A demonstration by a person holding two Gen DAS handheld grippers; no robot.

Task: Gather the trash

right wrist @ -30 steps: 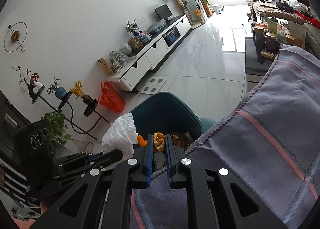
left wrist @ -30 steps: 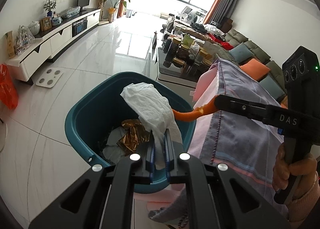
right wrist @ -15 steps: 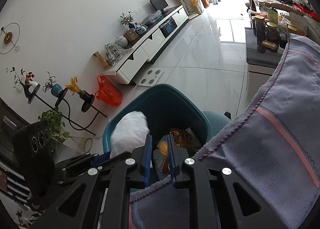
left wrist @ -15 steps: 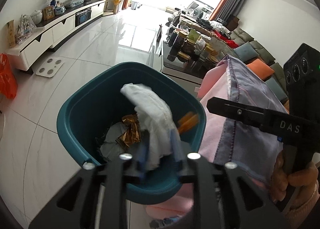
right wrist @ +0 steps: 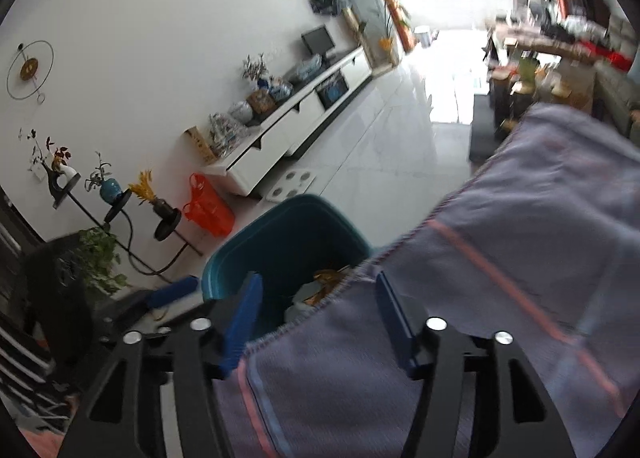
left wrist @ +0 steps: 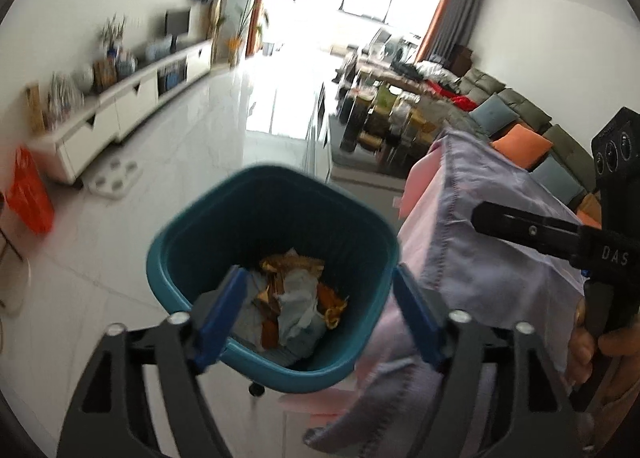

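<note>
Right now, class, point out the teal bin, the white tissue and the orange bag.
teal bin (left wrist: 168, 258): left wrist view, left rim.
white tissue (left wrist: 298, 298): left wrist view, crumpled middle.
orange bag (right wrist: 208, 211): right wrist view, body.

Teal bin (left wrist: 192, 290), lilac pink-striped cloth (right wrist: 520, 258), orange bag (left wrist: 34, 197).

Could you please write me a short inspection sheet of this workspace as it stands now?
Surface: purple cloth draped beside the bin.
Job's things: teal bin holds white tissue and gold wrappers.
Clutter: orange bag on the floor.
Grippers: left gripper and right gripper both open, jaws just opened, nothing held.
Cables: dark cord under the plant stand.
Surroundings: white TV cabinet, sofa.
</note>
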